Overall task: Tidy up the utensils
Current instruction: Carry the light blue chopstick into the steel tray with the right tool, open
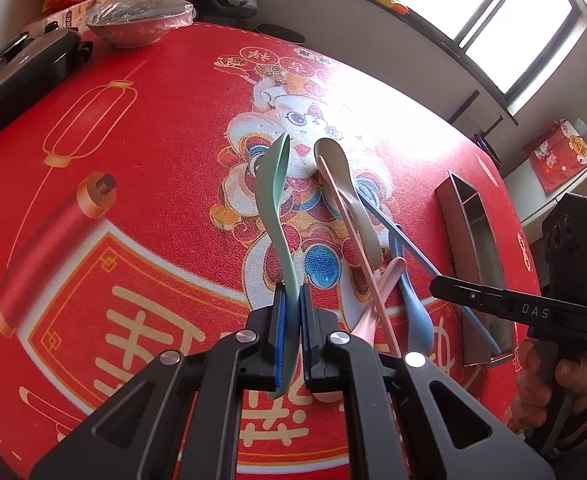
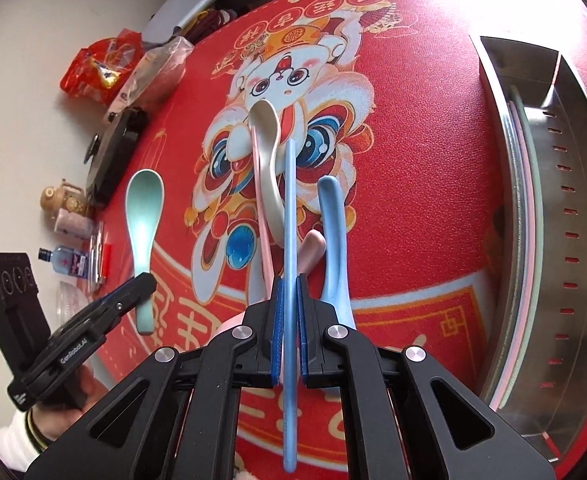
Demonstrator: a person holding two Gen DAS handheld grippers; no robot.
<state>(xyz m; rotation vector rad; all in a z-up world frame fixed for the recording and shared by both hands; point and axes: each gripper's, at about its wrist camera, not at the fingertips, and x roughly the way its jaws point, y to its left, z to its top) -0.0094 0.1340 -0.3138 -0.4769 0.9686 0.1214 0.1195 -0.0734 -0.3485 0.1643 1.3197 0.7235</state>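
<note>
At the far left edge of the table sit a black pan and a covered bowl. The left claw is clamped on the handle of a green spoon, whose bowl points up and away from the pads, lifted off the red cloth. Just right of it lies the pile: a beige spoon on top of a pink chopstick, with a pink spoon and a blue spoon beside them. The right claw is closed on a blue chopstick, gripping it partway along; the far end reaches out over the pile and the near end runs back under the claw. At the far right stands a steel holder, well apart from both claws.
</note>
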